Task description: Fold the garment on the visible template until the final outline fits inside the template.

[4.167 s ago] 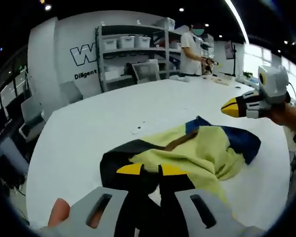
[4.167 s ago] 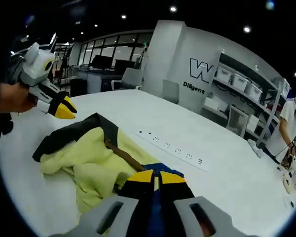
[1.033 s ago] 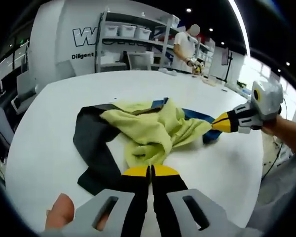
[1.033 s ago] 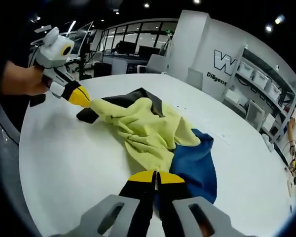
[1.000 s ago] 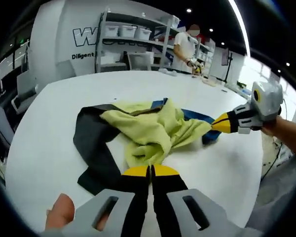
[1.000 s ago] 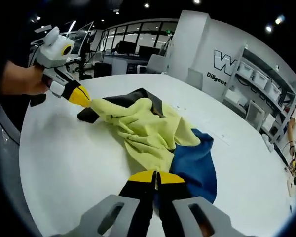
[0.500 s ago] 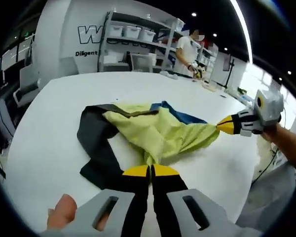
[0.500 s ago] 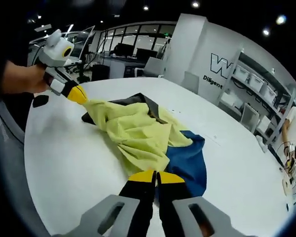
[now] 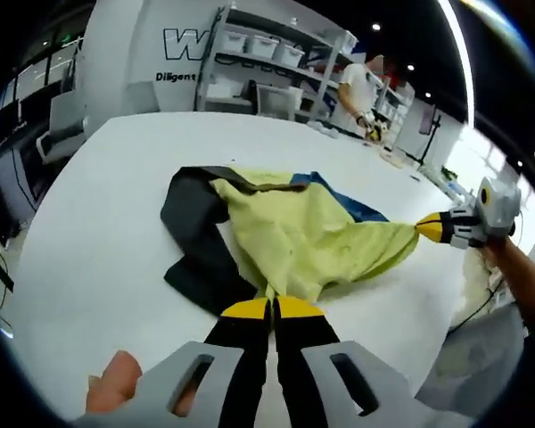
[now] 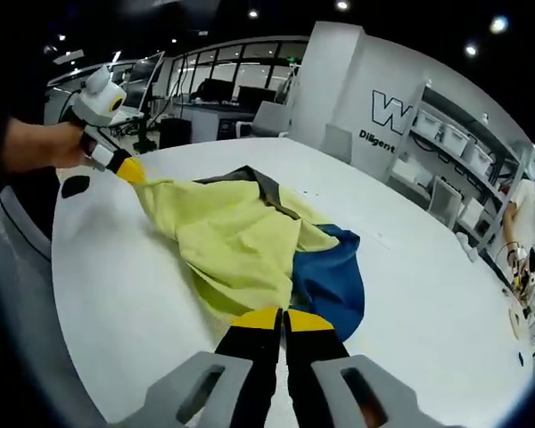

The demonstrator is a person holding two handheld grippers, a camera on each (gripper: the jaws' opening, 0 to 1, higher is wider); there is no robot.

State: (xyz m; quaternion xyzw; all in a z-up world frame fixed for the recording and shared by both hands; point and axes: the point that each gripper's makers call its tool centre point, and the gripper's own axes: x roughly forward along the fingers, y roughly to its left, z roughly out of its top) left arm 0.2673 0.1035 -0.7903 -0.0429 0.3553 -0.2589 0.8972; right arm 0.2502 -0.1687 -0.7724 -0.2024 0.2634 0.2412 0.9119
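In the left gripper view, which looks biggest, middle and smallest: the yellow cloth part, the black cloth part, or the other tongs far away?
1. Yellow part, biggest.
2. Black part.
3. Right tongs, smallest, though being farther from the camera shrinks them.

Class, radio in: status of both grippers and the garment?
Left gripper and right gripper shut on garment, stretched between them over table. Nothing in the way.
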